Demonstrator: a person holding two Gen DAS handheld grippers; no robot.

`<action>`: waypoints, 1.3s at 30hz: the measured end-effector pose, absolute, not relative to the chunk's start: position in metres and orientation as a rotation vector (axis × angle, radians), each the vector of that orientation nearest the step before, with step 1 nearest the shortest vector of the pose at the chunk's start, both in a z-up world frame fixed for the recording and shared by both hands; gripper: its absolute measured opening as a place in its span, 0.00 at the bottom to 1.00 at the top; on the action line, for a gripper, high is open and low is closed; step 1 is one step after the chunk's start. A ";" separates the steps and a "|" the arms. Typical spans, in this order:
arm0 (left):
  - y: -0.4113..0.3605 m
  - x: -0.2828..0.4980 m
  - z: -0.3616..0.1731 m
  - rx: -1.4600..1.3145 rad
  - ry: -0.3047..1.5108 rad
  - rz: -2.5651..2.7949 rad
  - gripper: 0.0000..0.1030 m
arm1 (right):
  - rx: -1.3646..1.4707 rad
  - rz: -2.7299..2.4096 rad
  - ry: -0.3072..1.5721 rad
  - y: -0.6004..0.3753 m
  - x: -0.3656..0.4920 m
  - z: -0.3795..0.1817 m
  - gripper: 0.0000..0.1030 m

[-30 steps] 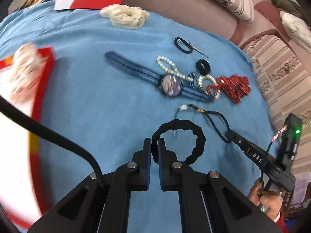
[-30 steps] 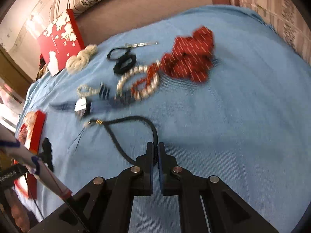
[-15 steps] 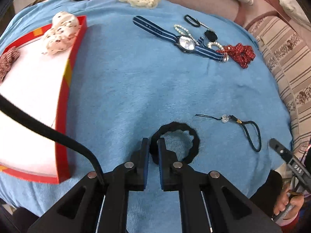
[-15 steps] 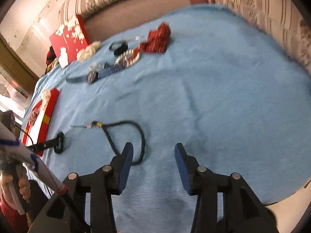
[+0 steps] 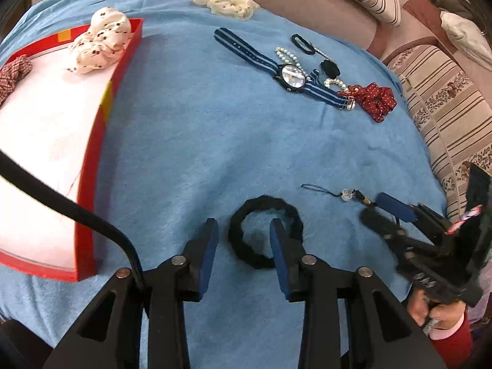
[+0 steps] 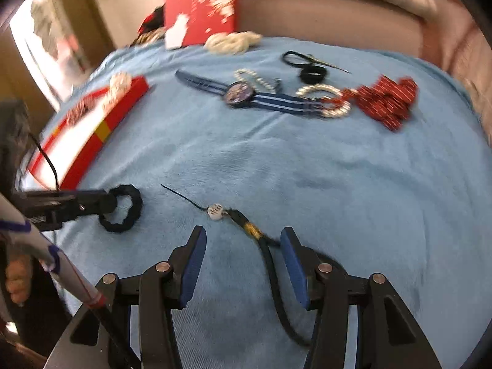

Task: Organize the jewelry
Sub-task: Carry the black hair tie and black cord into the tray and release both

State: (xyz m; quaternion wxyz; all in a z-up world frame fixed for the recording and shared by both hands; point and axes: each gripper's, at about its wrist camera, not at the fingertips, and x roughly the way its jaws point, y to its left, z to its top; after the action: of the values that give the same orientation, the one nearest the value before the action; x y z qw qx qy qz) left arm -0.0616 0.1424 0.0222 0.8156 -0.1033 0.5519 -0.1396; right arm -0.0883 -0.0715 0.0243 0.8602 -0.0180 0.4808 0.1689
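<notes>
The left gripper (image 5: 243, 233) has let go. A moment ago its two fingers were pinched shut on the black hair tie (image 5: 265, 231). Now they are spread wide. The tie lies flat on the blue blanket (image 5: 215, 129), and one finger sits inside its ring while the other is outside, so one side of the ring is between them. In the right wrist view the same tie (image 6: 123, 208) lies just in front of the left gripper's tips (image 6: 106, 203).

The right gripper (image 6: 243, 246) was open half a second ago and it is still open wide. It has moved over the black cord charm (image 6: 267, 255). The cord runs up between its two fingers, but they are not squeezing it. The little white bead (image 6: 215, 210) on the cord lies just ahead of the fingers. In the left wrist view the right gripper (image 5: 386, 215) is blurry and covers most of the cord, with only the bead end (image 5: 347, 194) showing.

The red box (image 5: 92, 166) with a white inside sits to the left of the black tie, close by. A white spotted scrunchie (image 5: 100, 41) and a red checked one (image 5: 13, 72) are in it.

Farther back on the blanket the striped watch (image 5: 290, 77), the pearl bracelets (image 5: 286, 55), a small black band (image 5: 329, 68), and the red dotted scrunchie (image 5: 376, 100) lie bunched together. They have not been moved. A cream scrunchie (image 5: 229, 3) lies at the far edge.
</notes>
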 end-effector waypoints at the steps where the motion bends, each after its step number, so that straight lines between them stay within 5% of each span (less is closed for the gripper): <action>1: 0.141 -0.061 0.022 -0.220 1.173 -0.304 0.35 | -0.076 0.355 1.013 -0.066 -0.086 0.021 0.53; 7: 0.126 -0.065 0.021 -0.132 1.128 -0.290 0.37 | -0.114 0.349 1.013 -0.063 -0.087 0.014 0.48; 10: 0.123 -0.069 0.021 -0.088 1.120 -0.284 0.06 | -0.100 0.323 1.014 -0.065 -0.090 0.016 0.25; 13: 0.126 -0.073 0.023 -0.120 1.129 -0.309 0.06 | -0.072 0.306 1.019 -0.070 -0.094 0.018 0.08; 31: 0.258 -0.124 0.126 -0.265 0.929 -0.128 0.06 | 0.145 0.428 0.855 -0.038 -0.109 0.132 0.07; 39: 0.353 -0.099 0.126 -0.277 0.931 0.079 0.06 | 0.220 0.599 0.868 0.049 -0.084 0.166 0.07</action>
State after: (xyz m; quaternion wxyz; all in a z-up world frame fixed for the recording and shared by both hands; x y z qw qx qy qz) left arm -0.0994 0.3534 0.1261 0.8836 -0.1330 0.4474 0.0380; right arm -0.0838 0.0489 0.1658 0.8584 0.1049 0.4134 0.2851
